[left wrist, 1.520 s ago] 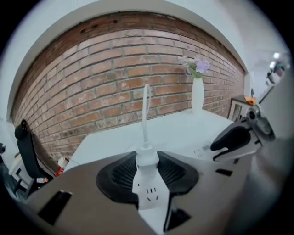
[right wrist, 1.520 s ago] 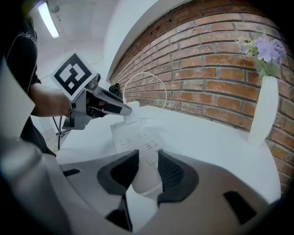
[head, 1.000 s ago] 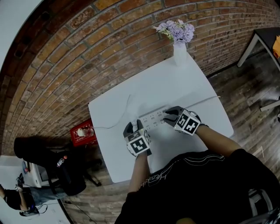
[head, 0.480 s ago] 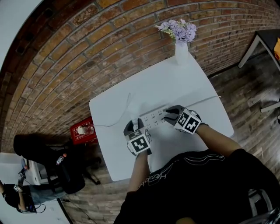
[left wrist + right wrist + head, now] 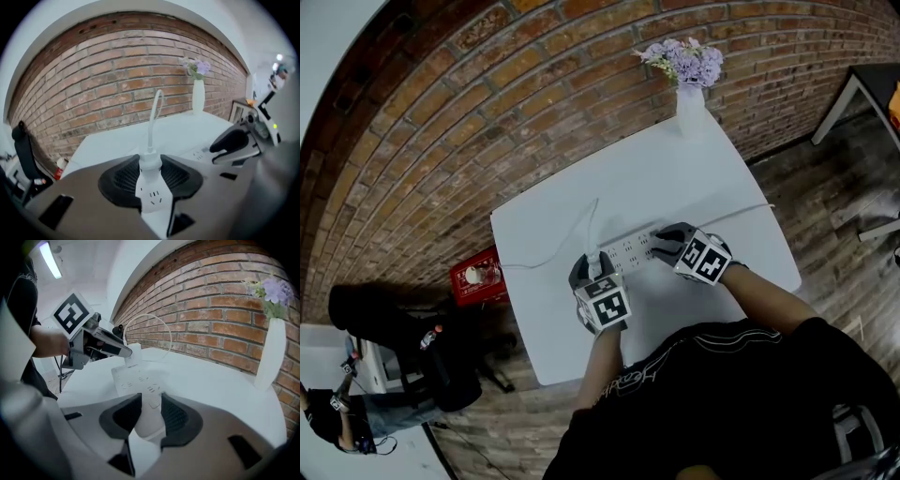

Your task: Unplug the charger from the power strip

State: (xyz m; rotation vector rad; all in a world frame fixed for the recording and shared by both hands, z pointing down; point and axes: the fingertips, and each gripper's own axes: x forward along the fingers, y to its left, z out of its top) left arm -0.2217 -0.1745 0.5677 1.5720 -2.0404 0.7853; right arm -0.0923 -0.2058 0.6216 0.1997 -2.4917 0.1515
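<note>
A white power strip (image 5: 628,251) lies on the white table (image 5: 675,178). My right gripper (image 5: 151,413) is shut on the strip's (image 5: 140,380) near end, pads on both sides. At the far end sits the white charger (image 5: 133,356), and my left gripper (image 5: 150,171) is shut on that charger (image 5: 151,187). Its white cable (image 5: 152,122) arcs up from it in a loop (image 5: 592,220). In the head view the left gripper (image 5: 592,267) is at the strip's left end and the right gripper (image 5: 661,246) at its right end. I cannot tell whether the prongs are out of the socket.
A white vase of purple flowers (image 5: 689,103) stands at the table's far corner by the brick wall. The strip's own cord (image 5: 741,214) runs off to the right edge. A red crate (image 5: 476,281) sits on the floor on the left, a dark table (image 5: 872,75) at the far right.
The charger's cable, lying flat on the table before, now stands up in a loop above the left gripper. The left gripper has rolled slightly. The right gripper has not moved.
</note>
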